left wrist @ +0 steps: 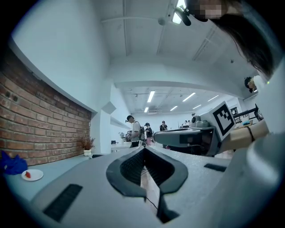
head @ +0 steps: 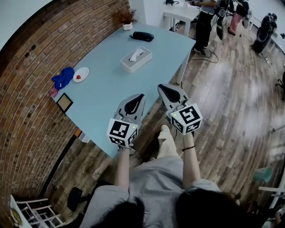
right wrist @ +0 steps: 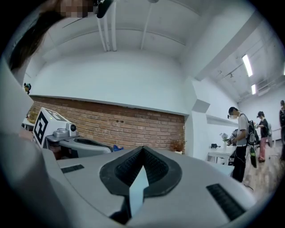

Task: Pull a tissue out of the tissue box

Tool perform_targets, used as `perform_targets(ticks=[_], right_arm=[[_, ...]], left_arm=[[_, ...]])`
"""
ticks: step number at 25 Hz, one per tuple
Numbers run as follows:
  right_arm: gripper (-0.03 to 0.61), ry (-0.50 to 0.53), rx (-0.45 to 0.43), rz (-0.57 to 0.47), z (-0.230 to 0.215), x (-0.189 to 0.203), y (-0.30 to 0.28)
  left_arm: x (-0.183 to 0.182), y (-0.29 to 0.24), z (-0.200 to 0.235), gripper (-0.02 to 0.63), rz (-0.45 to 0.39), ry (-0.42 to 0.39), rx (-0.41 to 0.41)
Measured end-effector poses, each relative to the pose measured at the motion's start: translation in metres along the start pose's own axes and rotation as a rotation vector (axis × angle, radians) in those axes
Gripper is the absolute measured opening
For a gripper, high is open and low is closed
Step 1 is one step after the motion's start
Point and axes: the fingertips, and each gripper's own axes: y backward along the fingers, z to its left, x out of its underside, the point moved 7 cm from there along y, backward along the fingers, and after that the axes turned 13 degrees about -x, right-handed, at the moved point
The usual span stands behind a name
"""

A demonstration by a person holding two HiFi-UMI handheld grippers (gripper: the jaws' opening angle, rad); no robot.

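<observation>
Lying well ahead of the left gripper (head: pixel 139 99) and right gripper (head: pixel 163 89) (both pressed together, empty), the tissue (head: pixel 136 55) looks light, soft, tearable: pinch its raised tuft.

An open lab or studio workspace, not a home.

A long brick wall (head: pixel 26 124) runs at 9 o'clock beside a light-blue table (head: pixel 111 89), and a wooden plank floor (head: pixel 236 102) fills the 3 o'clock side. At 1 o'clock, standing people (head: pixel 205 22) work near a white table (head: pixel 180 11) and dark equipment (head: pixel 266 24). Strip lights (left wrist: pixel 150 96) hang on the white ceiling at 12 o'clock.
</observation>
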Motion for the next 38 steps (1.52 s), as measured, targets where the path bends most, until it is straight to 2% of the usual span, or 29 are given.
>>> perform_targets(ticks=[4,17,25,38], right_arm=[[-0.002,-0.007,-0.021,0.008,-0.014,0.01,-0.028],[-0.002,-0.029,-0.069,0.056,-0.097,0.032,-0.092],[-0.002,-0.08,-0.128,0.083,-0.149,0.056,-0.124],[-0.002,-0.049,-0.325,0.155,-0.216,0.056,-0.187]], left_arm=[[0.007,-0.015,0.023,0.003,0.025,-0.01,-0.03],[0.028,-0.105,0.066,0.003,0.07,0.051,-0.079],[0.053,-0.151,0.079,0.003,0.168,0.075,-0.172],[0.053,-0.217,0.114,0.003,0.195,0.142,-0.371]])
